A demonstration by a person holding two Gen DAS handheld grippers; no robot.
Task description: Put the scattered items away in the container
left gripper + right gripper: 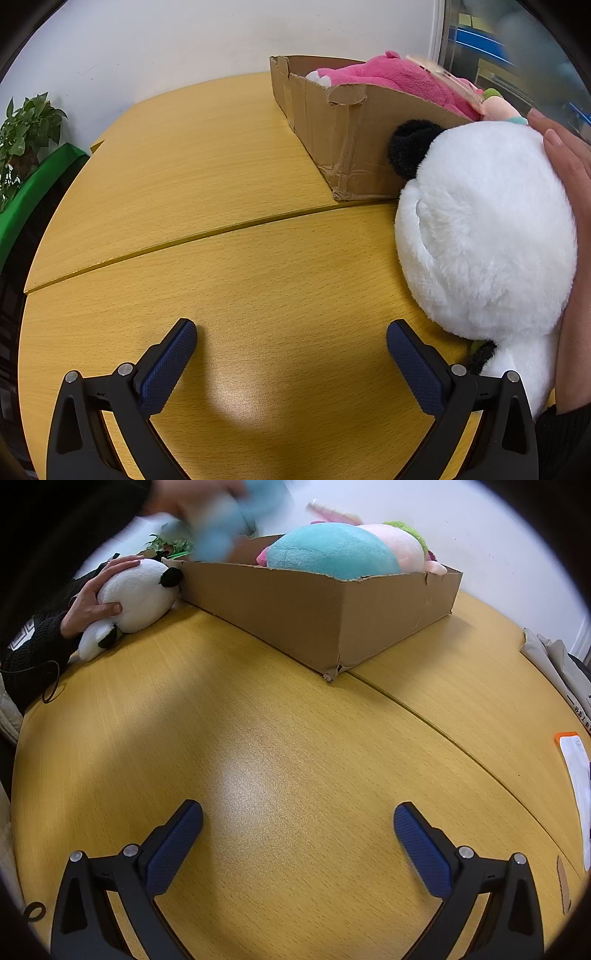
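Left gripper (291, 334) and right gripper (298, 818) both gape wide, holding nothing; a bare hand (92, 602) presses the panda plush (140, 594) beside the cardboard box (317, 609).

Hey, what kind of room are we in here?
Probably an office or meeting room: a wood-laminate table against a plain white wall, a potted plant in the corner, and glass partitioning.

Both wrist cameras look low across the yellow wooden table (229, 206), facing the brown cardboard box (314, 605) from opposite corners; the left sits closer.
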